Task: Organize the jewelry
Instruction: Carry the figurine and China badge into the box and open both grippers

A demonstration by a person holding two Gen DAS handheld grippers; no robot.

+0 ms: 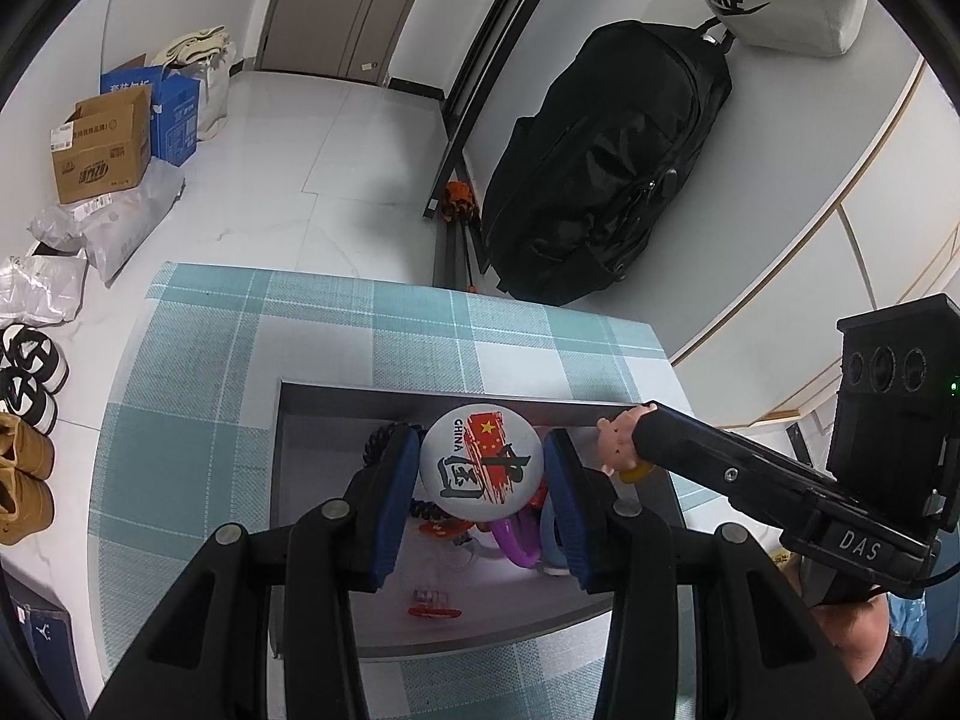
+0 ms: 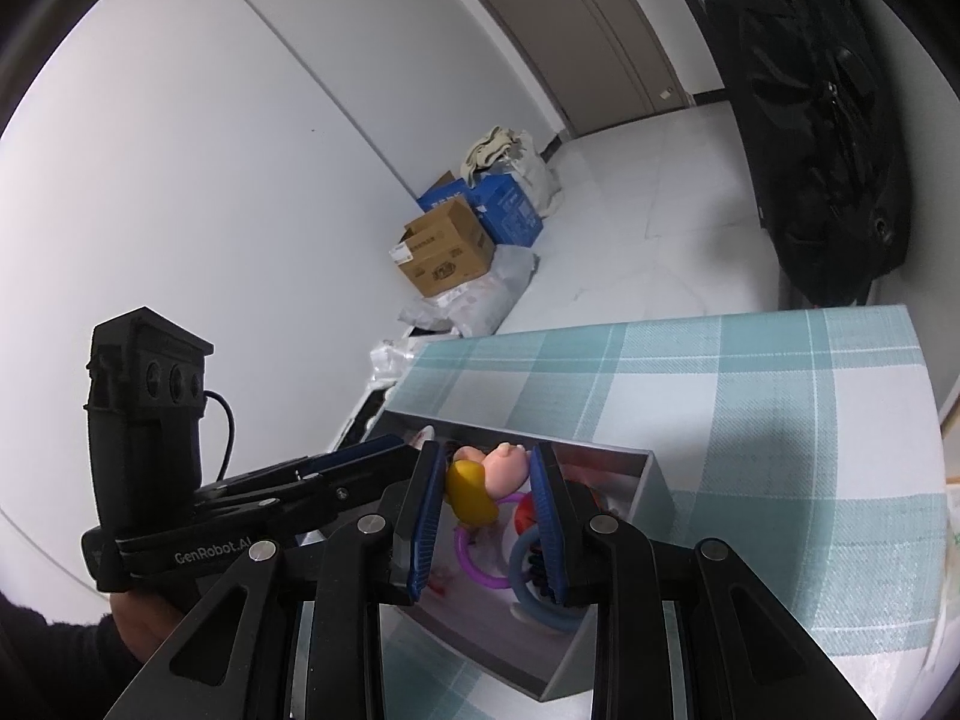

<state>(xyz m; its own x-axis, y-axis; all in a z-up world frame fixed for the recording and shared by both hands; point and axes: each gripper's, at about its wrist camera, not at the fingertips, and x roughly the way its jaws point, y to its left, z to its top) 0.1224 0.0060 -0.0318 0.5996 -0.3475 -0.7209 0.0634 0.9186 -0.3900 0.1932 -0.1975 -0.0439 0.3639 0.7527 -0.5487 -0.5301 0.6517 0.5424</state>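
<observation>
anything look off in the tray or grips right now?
Nothing spilled or damaged. The grey tray sits square on the checked cloth. Left gripper holds the round China badge; right gripper holds a pig figure, both over the tray.

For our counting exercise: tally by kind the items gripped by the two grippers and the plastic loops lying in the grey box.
Round badge: 1
Pig figure: 1
Plastic loops: 2 (purple loop, blue loop)
Total: 4
</observation>
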